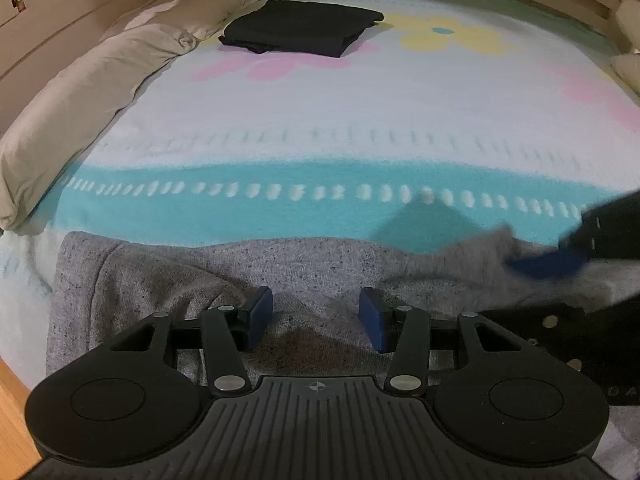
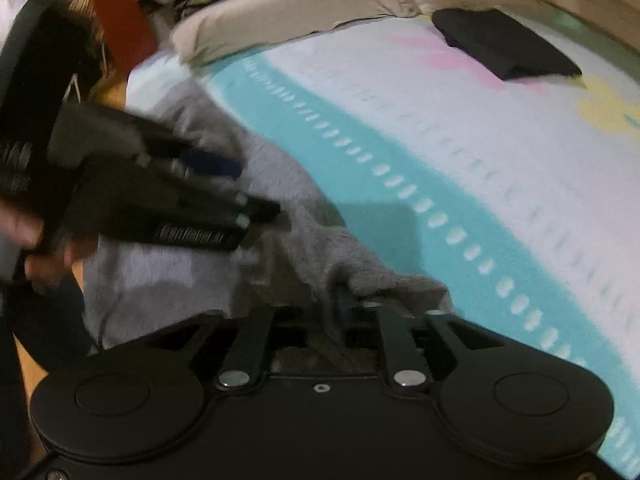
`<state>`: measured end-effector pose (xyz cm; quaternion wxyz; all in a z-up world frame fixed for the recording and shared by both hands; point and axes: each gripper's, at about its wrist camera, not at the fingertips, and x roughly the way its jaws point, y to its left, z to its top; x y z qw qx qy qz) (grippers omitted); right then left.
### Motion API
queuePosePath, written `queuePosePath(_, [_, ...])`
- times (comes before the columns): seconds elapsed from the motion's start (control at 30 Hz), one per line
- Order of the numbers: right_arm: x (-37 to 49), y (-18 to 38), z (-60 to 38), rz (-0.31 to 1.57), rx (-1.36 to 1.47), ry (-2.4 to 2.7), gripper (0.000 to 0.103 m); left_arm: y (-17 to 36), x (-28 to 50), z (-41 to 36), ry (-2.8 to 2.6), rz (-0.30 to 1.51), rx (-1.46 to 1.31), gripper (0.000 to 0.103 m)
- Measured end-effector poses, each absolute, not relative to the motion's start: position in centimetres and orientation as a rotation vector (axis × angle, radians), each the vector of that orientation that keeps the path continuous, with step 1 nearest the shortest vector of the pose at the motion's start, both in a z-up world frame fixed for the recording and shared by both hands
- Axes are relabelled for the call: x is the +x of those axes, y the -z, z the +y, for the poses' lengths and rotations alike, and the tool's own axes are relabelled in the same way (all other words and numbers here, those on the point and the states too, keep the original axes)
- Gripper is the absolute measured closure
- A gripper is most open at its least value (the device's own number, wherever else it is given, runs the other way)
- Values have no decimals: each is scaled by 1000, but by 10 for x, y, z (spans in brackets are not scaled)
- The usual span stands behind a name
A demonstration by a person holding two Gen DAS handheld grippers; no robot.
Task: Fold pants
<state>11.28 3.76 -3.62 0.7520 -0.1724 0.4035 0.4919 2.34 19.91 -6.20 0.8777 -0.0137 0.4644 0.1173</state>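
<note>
Left gripper (image 1: 316, 316) hovers half-open and empty over grey pants (image 1: 168, 280); right gripper (image 2: 320, 320), grip unclear amid bunched cloth, should pinch one edge cleanly.

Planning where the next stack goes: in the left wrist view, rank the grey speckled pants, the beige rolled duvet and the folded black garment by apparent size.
1. Grey speckled pants, nearest the camera, so enlarged.
2. Beige rolled duvet.
3. Folded black garment, farthest away, so likely shrunk by distance.

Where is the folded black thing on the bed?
In the left wrist view, the folded black garment lies far back on the flowered blanket, beside the beige pillow.
</note>
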Motion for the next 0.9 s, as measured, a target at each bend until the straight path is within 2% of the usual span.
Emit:
queuePosePath(0.03, [117, 35, 38, 883, -349, -1073, 50, 62, 23, 199, -245, 969, -30, 57])
queuePosePath(0.1, [124, 34, 38, 882, -310, -1075, 45, 62, 24, 199, -244, 969, -28, 57])
queuePosePath(0.33, [149, 45, 41, 962, -173, -1099, 45, 61, 22, 201, -234, 965, -36, 57])
queuePosePath(0.67, [162, 50, 31, 998, -193, -1073, 45, 61, 24, 200, -237, 969, -35, 57])
queuePosePath(0.77, [169, 56, 45, 1060, -143, -1120, 42, 60, 24, 200, -237, 969, -37, 57])
queuePosePath(0.9, [181, 53, 39, 1045, 4, -1161, 42, 60, 24, 202, -233, 967, -44, 57])
